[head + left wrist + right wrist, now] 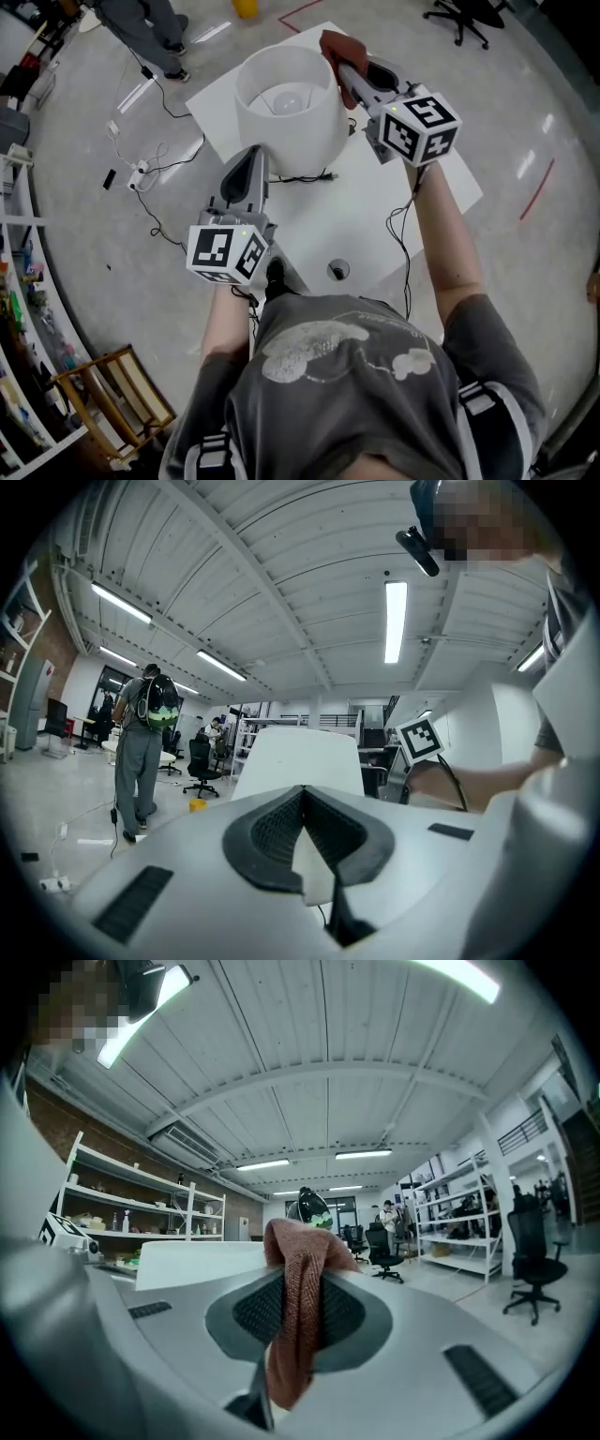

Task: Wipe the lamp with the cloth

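Head view: right gripper (pixel 341 70) fingers pinched on cloth (pixel 335 43) at lamp (pixel 286 117) rim; left gripper (pixel 251 157) fingers together, empty, just beside shade. Risk of tipping lamp under hard wipe, of losing thin cloth grip.

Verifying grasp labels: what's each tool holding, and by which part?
Right tool is shut on the cloth, pinched at a bunched middle, ends sticking out both sides. Left tool is shut, apparently empty.
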The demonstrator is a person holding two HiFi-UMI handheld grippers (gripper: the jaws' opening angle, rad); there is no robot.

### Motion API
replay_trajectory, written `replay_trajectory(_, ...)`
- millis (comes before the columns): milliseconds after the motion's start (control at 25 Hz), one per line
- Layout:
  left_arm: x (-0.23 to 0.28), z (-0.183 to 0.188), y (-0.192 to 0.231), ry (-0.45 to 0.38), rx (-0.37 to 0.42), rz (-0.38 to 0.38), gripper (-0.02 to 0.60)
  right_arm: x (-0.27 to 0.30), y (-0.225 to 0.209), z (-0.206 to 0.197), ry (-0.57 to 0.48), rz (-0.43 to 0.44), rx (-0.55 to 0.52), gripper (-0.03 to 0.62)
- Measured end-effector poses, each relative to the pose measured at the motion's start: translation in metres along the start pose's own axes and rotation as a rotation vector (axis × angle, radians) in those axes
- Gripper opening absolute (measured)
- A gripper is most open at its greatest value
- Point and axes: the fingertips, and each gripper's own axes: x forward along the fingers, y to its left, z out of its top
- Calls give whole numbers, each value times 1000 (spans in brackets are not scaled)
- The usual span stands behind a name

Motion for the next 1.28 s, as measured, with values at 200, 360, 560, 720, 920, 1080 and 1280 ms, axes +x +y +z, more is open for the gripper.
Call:
replay_trajectory(200,-1,-3,6,13,-8,-3,8,-1,-6,-31,51,-35,32,58)
replay_trajectory(360,2,-16,15,56,-22,-7,8,-9,-14,-68,102,-75,81,58)
replay_trajectory(560,-3,-28,20,101,-33,-40,8,-29,-16,-114,175,-150,147,58)
replay_trajectory(720,-5,-32,27,122,-39,-87,8,-45,-14,-138,198,-237,189,58)
replay_trajectory(920,-7,-39,43,135,-43,-179,8,-70,-9,-147,165,-385,223,58)
replay_trajectory(1080,-22,-34,45,124,-24,-239,8,-104,13,-136,123,-477,226,58)
replay_trajectory(1280,-20,-26,46,118,-54,-380,8,-151,42,-120,106,-646,219,58)
